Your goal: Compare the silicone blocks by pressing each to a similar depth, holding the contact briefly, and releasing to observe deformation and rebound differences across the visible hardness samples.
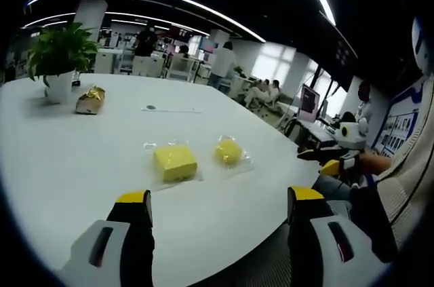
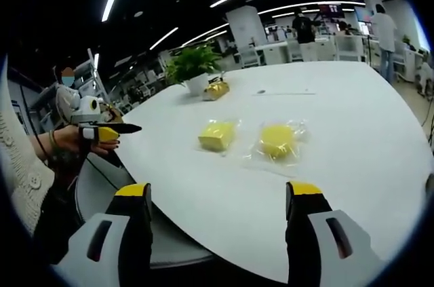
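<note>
Left gripper [image 1: 218, 209] and right gripper [image 2: 218, 199] spread wide, gripping nothing, short of the white table [image 1: 81, 165]. Beyond, bagged square yellow block [image 1: 174, 162] beside round yellow block [image 1: 229, 150], resting apart mid-table.

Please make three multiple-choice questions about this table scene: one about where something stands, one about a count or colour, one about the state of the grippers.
1. Where does the potted plant stand?
A. at the far part of the white table, beside a gold packet
B. between the two blocks
C. on the floor

2. How many yellow silicone blocks lie on the table?
A. one
B. two
C. four

3. How are the jaws of the left gripper and the right gripper?
A. shut on a block
B. pressing a block
C. open, apart from the blocks

Answers: 1 A, the plant and packet are side by side far behind the blocks. 2 B, a square block and a round block, each in clear wrap. 3 C, both pairs stand wide apart, short of the blocks.
</note>
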Tool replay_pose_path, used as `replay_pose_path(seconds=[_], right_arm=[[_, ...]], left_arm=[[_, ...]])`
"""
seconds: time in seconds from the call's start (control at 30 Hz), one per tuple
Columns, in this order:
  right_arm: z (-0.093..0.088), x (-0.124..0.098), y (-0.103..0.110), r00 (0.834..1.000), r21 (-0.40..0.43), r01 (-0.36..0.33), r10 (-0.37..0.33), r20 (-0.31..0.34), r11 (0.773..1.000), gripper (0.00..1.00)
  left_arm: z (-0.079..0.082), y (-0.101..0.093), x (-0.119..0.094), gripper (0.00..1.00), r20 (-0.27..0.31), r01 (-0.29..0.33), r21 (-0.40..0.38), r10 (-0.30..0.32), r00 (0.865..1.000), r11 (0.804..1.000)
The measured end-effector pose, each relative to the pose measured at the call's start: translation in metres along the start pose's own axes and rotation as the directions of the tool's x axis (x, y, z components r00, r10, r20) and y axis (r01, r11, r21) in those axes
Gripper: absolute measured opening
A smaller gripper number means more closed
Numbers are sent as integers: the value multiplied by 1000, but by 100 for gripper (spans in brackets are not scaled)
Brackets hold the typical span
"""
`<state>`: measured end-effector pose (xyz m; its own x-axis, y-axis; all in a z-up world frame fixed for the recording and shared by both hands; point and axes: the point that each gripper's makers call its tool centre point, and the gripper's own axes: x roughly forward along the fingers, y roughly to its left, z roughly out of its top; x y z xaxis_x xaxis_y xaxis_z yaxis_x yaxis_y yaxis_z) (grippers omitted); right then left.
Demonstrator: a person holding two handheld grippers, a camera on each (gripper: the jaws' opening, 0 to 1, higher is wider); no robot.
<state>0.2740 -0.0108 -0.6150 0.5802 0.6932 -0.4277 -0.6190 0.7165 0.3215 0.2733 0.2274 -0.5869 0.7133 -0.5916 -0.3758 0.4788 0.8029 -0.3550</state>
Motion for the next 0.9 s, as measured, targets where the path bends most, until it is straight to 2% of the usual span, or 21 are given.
replay_pose_path(seconds=[0.63,0.9], right_arm=[[-3,2,-5,1000,13,10,-10,-9,1000,75],[2,2,-6,1000,14,18,-18,-9,1000,74]], left_arm=[[-8,7,1,82,-26,-4,-26,3,1000,1000],[0,20,8,81,-2,-3,-98,3,1000,995]])
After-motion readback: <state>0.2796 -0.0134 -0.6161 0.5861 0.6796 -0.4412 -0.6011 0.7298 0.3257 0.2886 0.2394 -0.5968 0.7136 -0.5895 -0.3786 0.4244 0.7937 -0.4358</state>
